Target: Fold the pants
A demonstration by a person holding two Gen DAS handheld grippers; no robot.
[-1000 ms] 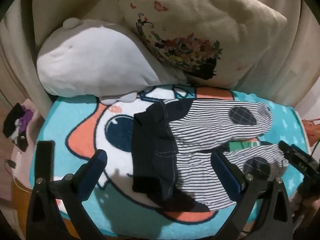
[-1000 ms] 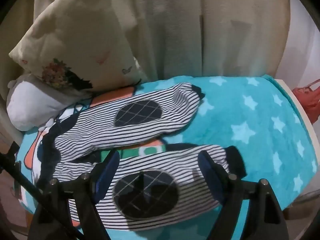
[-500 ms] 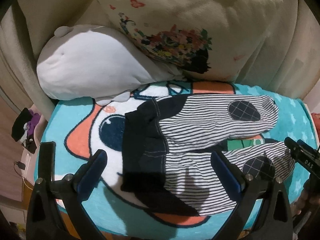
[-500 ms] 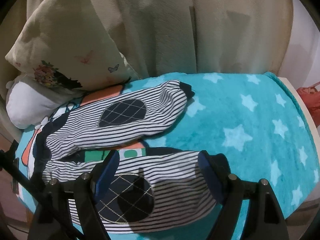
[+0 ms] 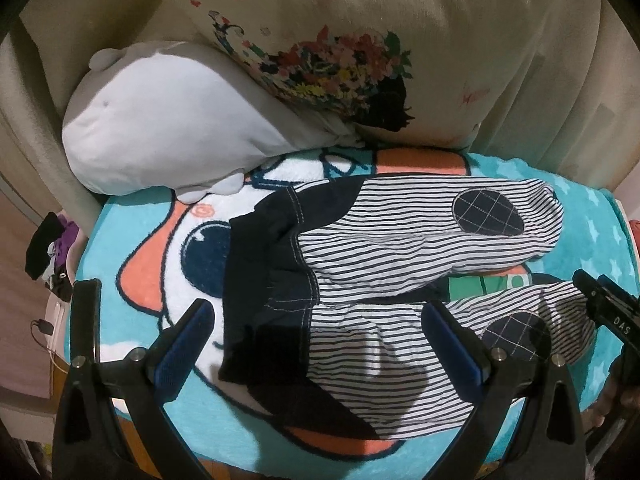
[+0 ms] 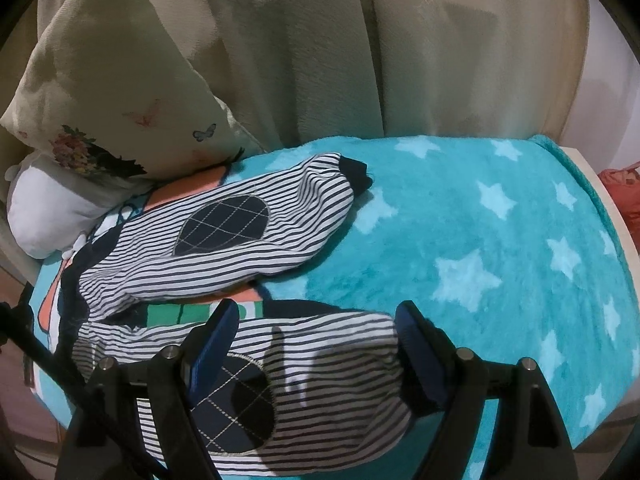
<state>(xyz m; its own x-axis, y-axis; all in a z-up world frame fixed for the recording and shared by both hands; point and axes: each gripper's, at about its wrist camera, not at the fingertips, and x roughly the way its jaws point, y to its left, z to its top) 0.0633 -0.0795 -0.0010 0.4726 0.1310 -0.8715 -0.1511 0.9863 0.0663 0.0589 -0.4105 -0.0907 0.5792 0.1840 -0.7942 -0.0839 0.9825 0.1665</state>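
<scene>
Small striped pants [image 5: 400, 248] with a dark navy waist and checked knee patches lie spread flat on a teal blanket [image 5: 120, 232], legs pointing right. My left gripper [image 5: 316, 332] is open and empty, hovering over the waist and near leg. My right gripper [image 6: 316, 332] is open and empty over the near leg's lower end [image 6: 320, 380], its jaws straddling the cuff. The far leg [image 6: 240, 236] lies beyond. The right gripper's body also shows at the right edge of the left wrist view [image 5: 612, 308].
A floral pillow [image 5: 360, 40] and a white plush [image 5: 160, 120] lean against the cream backrest [image 6: 360, 60] behind the blanket. The star-printed part of the blanket [image 6: 500, 240] lies to the right. Dark items [image 5: 44, 248] sit off the left edge.
Both grippers have come down and forward, closer to the pants. The right gripper now straddles the near leg's cuff. The pants have not moved.
</scene>
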